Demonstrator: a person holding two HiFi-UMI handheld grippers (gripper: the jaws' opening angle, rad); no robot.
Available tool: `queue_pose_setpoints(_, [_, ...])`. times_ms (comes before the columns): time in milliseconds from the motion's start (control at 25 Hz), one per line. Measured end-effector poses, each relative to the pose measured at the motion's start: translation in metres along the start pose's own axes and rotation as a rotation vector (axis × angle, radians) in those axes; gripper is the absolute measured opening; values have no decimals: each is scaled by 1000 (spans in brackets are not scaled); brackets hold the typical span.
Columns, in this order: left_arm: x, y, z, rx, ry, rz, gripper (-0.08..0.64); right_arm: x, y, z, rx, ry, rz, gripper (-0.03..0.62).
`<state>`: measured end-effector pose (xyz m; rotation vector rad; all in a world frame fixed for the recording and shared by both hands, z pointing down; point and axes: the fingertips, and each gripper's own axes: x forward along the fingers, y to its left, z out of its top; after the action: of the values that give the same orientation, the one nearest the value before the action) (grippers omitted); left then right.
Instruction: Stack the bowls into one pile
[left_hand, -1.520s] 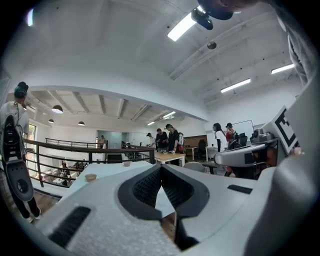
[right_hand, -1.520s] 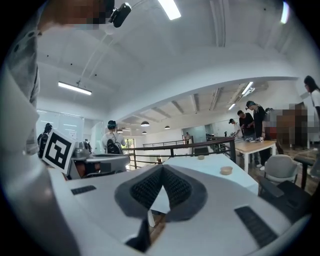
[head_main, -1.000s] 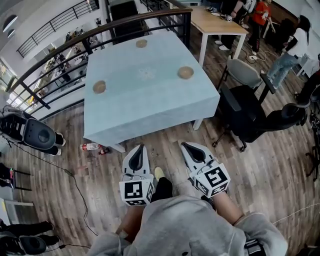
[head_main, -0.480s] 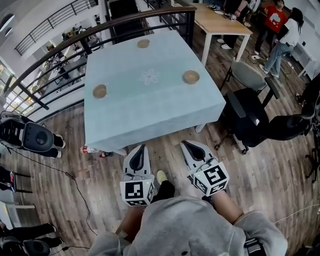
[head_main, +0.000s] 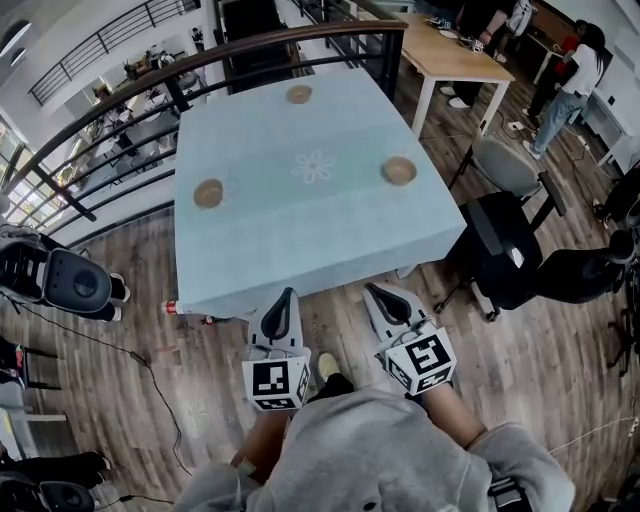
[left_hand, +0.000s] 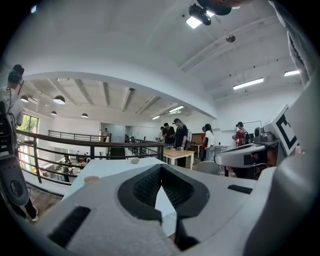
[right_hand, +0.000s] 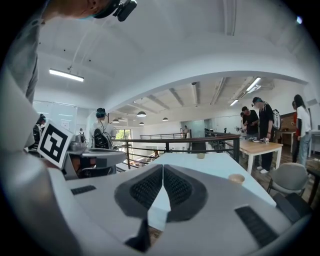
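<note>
A square counter under pale blue cloth (head_main: 300, 240) has the grey left hand-held gripper (head_main: 287, 296) and right hand-held gripper (head_main: 375, 291) off its near edge, jaws together and empty, with a small tan round bowl (head_main: 208, 192) near its left edge, a second bowl (head_main: 299, 94) at the far edge and a third bowl (head_main: 398, 170) near the right edge.

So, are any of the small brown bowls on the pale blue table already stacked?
No, all three bowls sit well apart on the table.

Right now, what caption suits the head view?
Both shut, the left gripper and right gripper face a table holding three unstacked bowls.
</note>
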<state>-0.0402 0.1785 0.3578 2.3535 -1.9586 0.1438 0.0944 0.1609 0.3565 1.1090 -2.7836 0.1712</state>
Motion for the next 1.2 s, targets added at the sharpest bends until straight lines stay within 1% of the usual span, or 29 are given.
queue_pose_setpoints(280, [19,37,-6,-12,9,3,17,43,7,4,-29,10,5,28])
queue_pose_setpoints(520, [29,60,0,-13,-14,6,17,68,10,11,-52,15,7,28])
queue_pose_setpoints(920, [39,84,-6,-20,-3,33,18,93,5,6,-64,33,17,28])
queue_pose_setpoints(1200, [65,90,-10,-19,14,33,18,113,-20,7,-56,31,8,28])
